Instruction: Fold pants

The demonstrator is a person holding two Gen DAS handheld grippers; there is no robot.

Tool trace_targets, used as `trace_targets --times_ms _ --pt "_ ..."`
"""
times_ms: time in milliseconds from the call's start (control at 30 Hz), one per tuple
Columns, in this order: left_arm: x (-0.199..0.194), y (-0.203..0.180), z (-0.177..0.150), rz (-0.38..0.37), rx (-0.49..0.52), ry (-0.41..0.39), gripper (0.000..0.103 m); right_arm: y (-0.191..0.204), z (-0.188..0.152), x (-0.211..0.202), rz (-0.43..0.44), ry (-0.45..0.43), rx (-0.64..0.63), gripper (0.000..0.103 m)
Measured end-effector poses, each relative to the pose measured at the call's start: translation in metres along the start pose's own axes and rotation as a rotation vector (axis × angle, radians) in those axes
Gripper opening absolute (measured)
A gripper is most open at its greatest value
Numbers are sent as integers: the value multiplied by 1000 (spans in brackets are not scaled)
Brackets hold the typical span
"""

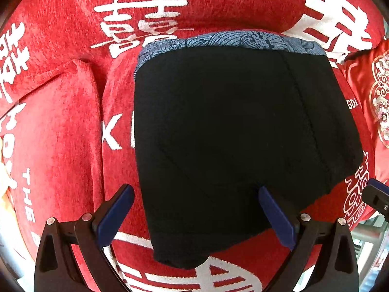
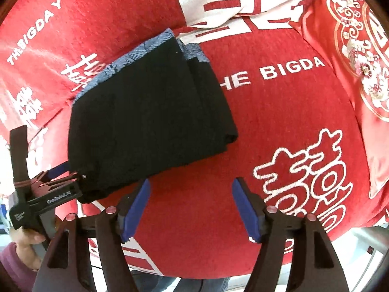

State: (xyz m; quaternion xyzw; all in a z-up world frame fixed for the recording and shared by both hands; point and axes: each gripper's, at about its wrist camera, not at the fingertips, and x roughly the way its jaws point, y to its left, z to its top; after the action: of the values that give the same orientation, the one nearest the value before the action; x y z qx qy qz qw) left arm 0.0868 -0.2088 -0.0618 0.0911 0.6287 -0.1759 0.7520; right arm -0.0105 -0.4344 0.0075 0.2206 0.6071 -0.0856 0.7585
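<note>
So the right gripper [image 2: 190, 209] is sitting at the bottom middle of its view with the blue pads spread wide and nothing between them, just red blanket [image 2: 279, 102] underneath. I'm guessing it's hanging off to the side because its part of the fold is done. The left gripper [image 1: 195, 215] is also spread, low in its own view, and it's straddling the bottom edge of the pants [image 1: 231, 131] without pinching them (the pads aren't touching the cloth as far as I can tell). The pants are lying in a compact black stack, filling the middle of the left view, blue patterned waistband [image 1: 233, 40] peeking out along the top edge. Looks basically folded to me.
</note>
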Motion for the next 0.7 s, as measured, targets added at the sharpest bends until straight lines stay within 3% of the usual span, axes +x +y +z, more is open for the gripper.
trace_targets --times_ms 333,433,700 --pt "-3 2 0 12 -34 18 102 -3 33 4 64 15 -70 78" --pt "-17 5 3 24 -36 -11 102 -7 44 4 89 27 -87 79" --pt "-22 33 27 30 -97 -7 102 -34 75 10 183 35 -27 80"
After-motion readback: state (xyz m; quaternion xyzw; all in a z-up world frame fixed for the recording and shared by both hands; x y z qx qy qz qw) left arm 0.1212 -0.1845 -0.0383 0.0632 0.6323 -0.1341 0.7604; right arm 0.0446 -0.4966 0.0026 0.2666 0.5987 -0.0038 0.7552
